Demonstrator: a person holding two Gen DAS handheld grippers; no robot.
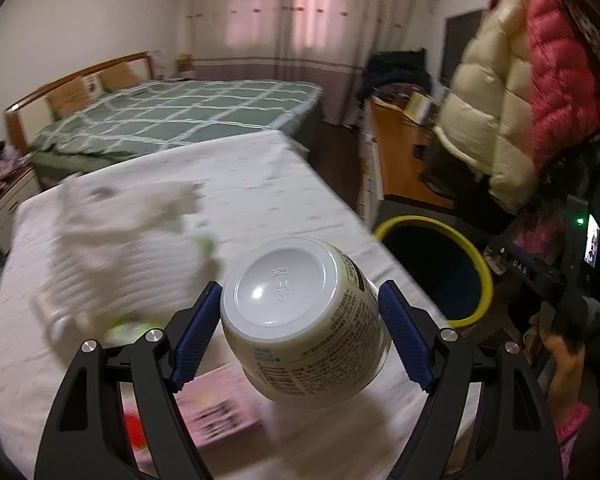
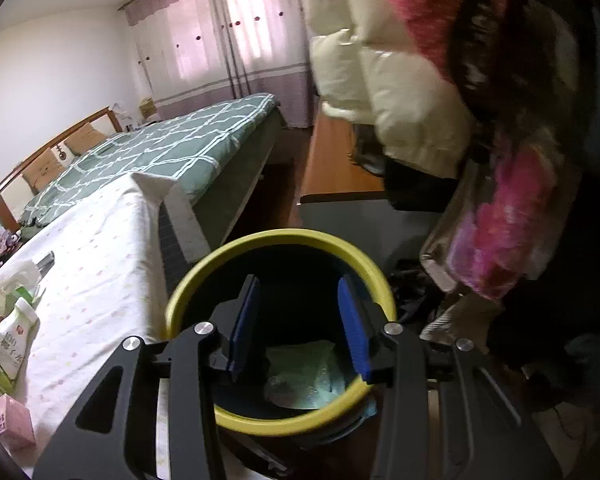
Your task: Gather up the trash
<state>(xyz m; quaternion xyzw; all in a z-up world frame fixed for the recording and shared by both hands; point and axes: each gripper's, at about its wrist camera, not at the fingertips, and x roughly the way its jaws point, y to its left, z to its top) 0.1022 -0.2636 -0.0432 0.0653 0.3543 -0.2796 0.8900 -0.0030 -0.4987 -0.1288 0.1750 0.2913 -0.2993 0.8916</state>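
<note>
Left wrist view
- Left gripper (image 1: 300, 334): closed on a white plastic cup (image 1: 304, 320), blue pads pressing its sides; cup bottom turned toward the camera, printed label along its wall.
- Cup position: held in the air above the white-clothed worktop (image 1: 260, 184), near the worktop's right edge.
- Worktop litter: blurred heap of white tissue and wrappers (image 1: 124, 240) to the left of the cup; pink box (image 1: 216, 408) below and left of it, lying flat.
- Trash bin (image 1: 482, 268): dark with a yellow rim, on the floor just beside the worktop's right edge, to the right of the cup.
- Far right: black frame of the other gripper, with a hand (image 1: 560, 356) and a pink cuff under it.
- Background: bed with a green checked cover (image 1: 180, 116), hanging cream and red padded jackets (image 1: 500, 100).

Right wrist view
- Right gripper (image 2: 300, 324): jaws partly apart, nothing between the blue pads; poised over the mouth of the bin.
- Trash bin (image 2: 188, 280): yellow rim right under the fingers, pale green crumpled packaging (image 2: 300, 376) at its bottom.
- Worktop (image 2: 100, 280): to the left of the bin, carrying a green-and-white carton (image 2: 14, 340), white tissue (image 2: 8, 280) and a pink box (image 2: 10, 424) at the left edge.
- Background: same green bed (image 2: 172, 148), jackets (image 2: 400, 80) above right.
</note>
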